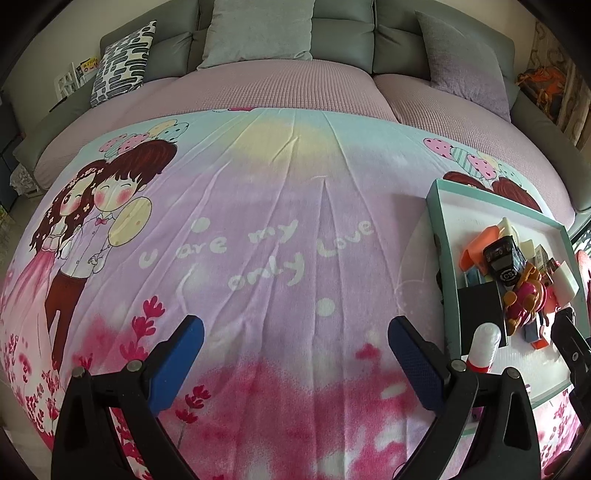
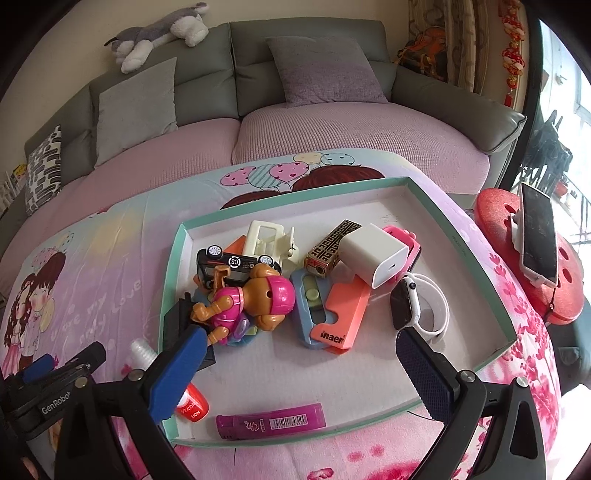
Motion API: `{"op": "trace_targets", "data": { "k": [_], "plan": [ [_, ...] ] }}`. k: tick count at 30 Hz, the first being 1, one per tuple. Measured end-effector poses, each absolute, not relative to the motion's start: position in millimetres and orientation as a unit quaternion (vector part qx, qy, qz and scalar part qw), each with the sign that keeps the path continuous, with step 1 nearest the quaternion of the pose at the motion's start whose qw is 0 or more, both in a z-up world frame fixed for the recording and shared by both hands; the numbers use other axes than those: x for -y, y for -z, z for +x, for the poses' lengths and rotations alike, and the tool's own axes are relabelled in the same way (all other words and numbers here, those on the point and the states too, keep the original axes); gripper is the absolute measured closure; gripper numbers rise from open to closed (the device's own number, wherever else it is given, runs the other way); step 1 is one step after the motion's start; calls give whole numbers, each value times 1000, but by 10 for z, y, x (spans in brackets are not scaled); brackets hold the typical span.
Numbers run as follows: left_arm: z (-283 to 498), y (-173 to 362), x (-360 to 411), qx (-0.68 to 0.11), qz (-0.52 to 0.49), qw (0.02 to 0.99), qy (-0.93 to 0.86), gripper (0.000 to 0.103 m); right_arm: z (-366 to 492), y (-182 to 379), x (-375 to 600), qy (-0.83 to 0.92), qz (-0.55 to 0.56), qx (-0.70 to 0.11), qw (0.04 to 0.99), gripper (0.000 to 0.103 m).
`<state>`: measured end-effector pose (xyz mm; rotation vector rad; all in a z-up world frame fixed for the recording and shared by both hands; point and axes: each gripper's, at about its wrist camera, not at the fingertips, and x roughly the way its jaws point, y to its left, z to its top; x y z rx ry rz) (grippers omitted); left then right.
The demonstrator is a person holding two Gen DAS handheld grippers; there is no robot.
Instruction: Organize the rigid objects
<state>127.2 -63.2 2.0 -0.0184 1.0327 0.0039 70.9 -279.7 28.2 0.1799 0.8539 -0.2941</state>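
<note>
A shallow teal-rimmed tray (image 2: 295, 206) lies on the patterned blanket and holds several small rigid things. Among them are a pink-and-brown toy dog (image 2: 255, 302), a black toy car (image 2: 229, 263), a white charger (image 2: 373, 254), a smartwatch (image 2: 408, 306), a coral card (image 2: 341, 314) and a purple tube (image 2: 269, 424). My right gripper (image 2: 301, 369) is open over the tray's near half, holding nothing. My left gripper (image 1: 297, 358) is open above bare blanket, left of the tray (image 1: 495, 199). A white-and-red bottle (image 1: 484, 347) lies by the tray's near left corner.
A grey sofa with cushions (image 1: 258, 29) runs along the back. A phone (image 2: 539, 236) stands on a red stool (image 2: 569, 295) to the right of the blanket. A plush husky (image 2: 162, 33) lies on the sofa back. The blanket's middle (image 1: 258, 206) is flat.
</note>
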Motion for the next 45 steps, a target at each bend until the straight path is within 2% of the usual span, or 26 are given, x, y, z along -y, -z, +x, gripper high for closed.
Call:
{"op": "trace_targets", "data": {
  "k": [14, 31, 45],
  "plan": [
    [660, 1, 474, -478, 54, 877, -13, 3, 259, -253, 2392, 115, 51, -399, 908, 0],
    [352, -247, 342, -449, 38, 893, -12, 3, -94, -282, 2357, 133, 70, -383, 911, 0],
    [300, -230, 331, -446, 47, 894, -20, 3, -140, -312, 2290, 127, 60, -366, 920, 0]
  ]
}}
